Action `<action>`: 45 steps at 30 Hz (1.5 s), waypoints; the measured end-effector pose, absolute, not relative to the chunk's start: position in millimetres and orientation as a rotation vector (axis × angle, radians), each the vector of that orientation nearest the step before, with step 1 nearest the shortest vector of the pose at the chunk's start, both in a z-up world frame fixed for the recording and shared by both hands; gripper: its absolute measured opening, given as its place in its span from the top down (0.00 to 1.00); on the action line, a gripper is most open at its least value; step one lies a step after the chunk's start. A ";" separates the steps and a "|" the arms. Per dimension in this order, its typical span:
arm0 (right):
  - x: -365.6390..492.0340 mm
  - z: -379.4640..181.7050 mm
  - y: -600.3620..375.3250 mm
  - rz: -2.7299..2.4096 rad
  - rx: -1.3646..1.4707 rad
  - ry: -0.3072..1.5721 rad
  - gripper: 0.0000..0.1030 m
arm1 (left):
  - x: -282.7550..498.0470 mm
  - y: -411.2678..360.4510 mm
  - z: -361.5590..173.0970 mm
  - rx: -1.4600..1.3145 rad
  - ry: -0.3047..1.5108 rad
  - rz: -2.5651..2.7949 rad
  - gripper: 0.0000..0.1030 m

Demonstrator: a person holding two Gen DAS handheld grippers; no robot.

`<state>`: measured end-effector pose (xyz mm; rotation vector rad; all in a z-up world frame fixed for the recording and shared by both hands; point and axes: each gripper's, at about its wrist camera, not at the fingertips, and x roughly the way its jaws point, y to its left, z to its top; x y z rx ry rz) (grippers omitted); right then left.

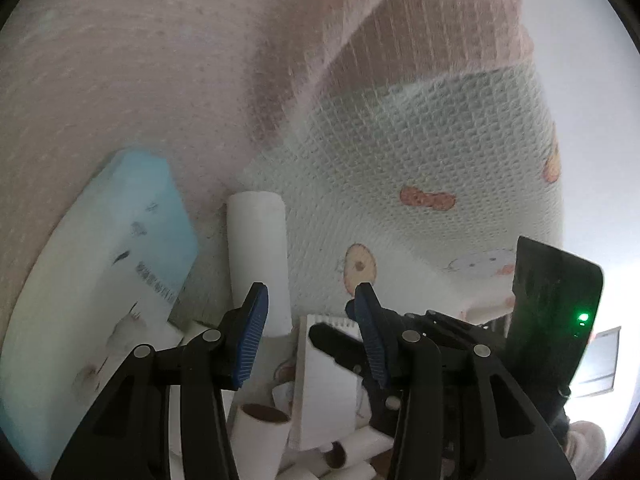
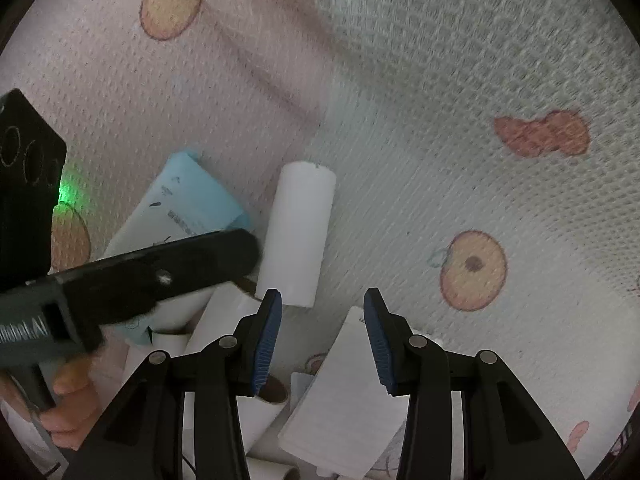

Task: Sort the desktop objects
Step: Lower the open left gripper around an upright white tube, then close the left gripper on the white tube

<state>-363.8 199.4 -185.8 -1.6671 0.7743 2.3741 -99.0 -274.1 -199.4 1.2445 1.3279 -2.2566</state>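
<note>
1. Textured cloth, pale with orange prints, lies under a heap of white tubes and paper; only the right wrist view shows a hand gripping the left gripper's handle at near left.
2. Only the left wrist view shows pink mesh fabric far behind.
3. Both grippers tilt down over the heap: left gripper spread and empty, right gripper likewise parted around nothing.
4. White roll lies just beyond the fingertips, blue-white packet to its left, notepad nearest.
</note>
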 end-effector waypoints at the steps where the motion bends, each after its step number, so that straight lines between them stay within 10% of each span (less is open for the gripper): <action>1: -365.1 -186.8 198.8 2.377 -1.676 0.788 0.62 | -102.8 -275.7 -202.1 1.260 1.323 -2.240 0.52; 13: -379.3 -198.2 189.2 2.400 -1.745 0.730 0.62 | -124.4 -278.4 -237.9 1.467 1.127 -2.166 0.53; 45: -351.7 -177.6 200.3 2.476 -1.779 0.850 0.54 | -97.5 -276.0 -217.1 1.365 1.398 -2.276 0.58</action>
